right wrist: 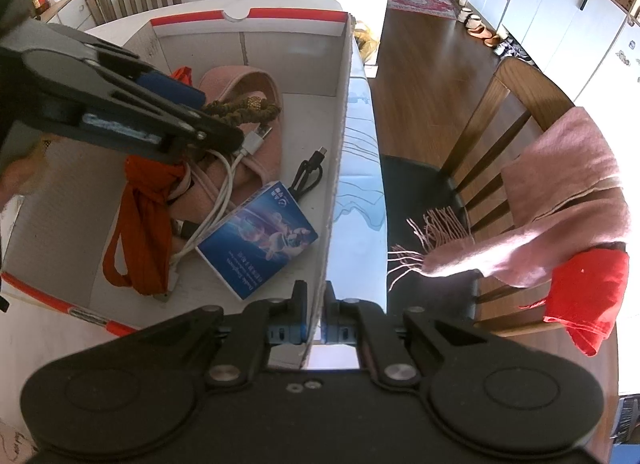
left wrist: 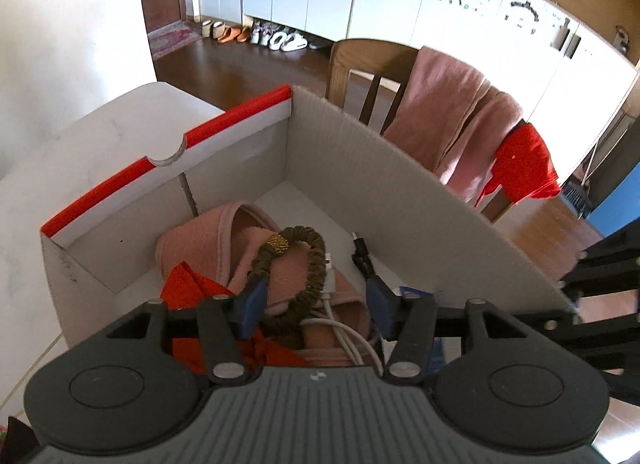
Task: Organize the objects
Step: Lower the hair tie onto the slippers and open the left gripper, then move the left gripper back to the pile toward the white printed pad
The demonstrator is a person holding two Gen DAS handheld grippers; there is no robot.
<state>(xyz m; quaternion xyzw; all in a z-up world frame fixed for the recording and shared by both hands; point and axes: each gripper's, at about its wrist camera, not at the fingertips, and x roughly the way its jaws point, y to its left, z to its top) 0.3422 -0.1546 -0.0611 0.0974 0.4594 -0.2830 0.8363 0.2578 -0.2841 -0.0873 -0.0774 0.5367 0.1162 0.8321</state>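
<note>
The left tool (left wrist: pixel 314 304) hangs over the open cardboard box (left wrist: pixel 360 144), its blue fingers spread about halfway. The braided hair tie (left wrist: pixel 294 276) with a gold bead sits between them, draped on the pink cloth (left wrist: pixel 208 240). It lies against the left finger, while the right finger stands clear of it, so nothing is clamped. Over on the other side, the right tool (right wrist: pixel 316 300) is pinched tight on the box wall (right wrist: pixel 338 168), one finger inside, one outside. Inside the box, a white cable (right wrist: pixel 224 200) snakes over the pink cloth. A red strap (right wrist: pixel 144 216) lies beside it, and a blue packet (right wrist: pixel 260 240) sits near a black cable (right wrist: pixel 310 174). The box rests on the white bench (left wrist: pixel 80 152). Beyond it, a chair (right wrist: pixel 500 112) carries a pink scarf (right wrist: pixel 560 192).
</note>
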